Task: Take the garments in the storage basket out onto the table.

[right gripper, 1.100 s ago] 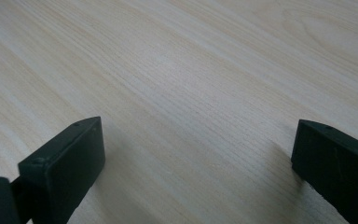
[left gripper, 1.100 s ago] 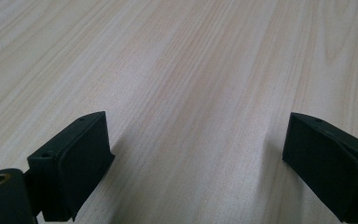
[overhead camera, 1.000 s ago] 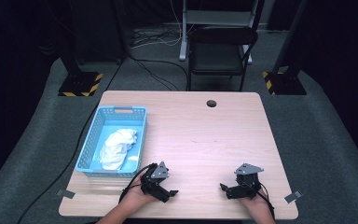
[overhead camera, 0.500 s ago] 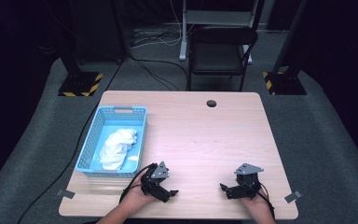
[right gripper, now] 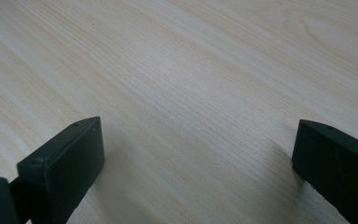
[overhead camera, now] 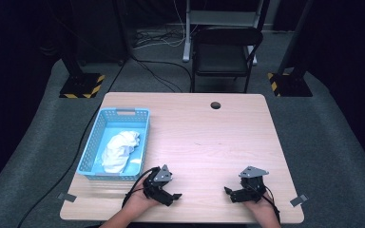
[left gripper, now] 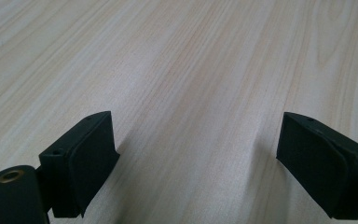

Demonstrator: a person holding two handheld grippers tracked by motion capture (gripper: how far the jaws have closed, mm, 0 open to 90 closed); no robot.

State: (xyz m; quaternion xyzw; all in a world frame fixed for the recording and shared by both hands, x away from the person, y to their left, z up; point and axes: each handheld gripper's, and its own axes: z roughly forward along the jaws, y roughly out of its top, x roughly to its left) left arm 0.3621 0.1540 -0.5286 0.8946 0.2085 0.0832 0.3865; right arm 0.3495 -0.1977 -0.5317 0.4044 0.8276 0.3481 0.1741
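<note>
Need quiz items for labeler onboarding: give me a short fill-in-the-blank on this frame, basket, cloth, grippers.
1. The white cloth lies inside the ____ basket.
2. The basket sits nearer the ____ hand-held gripper than the other one.
3. Between the jaws of each hand-held gripper there is only bare ____.
4. Beyond the table's far edge stands a black ____.

Missing words: blue; left; table; chair

Both grippers low (jaws apart)
</note>
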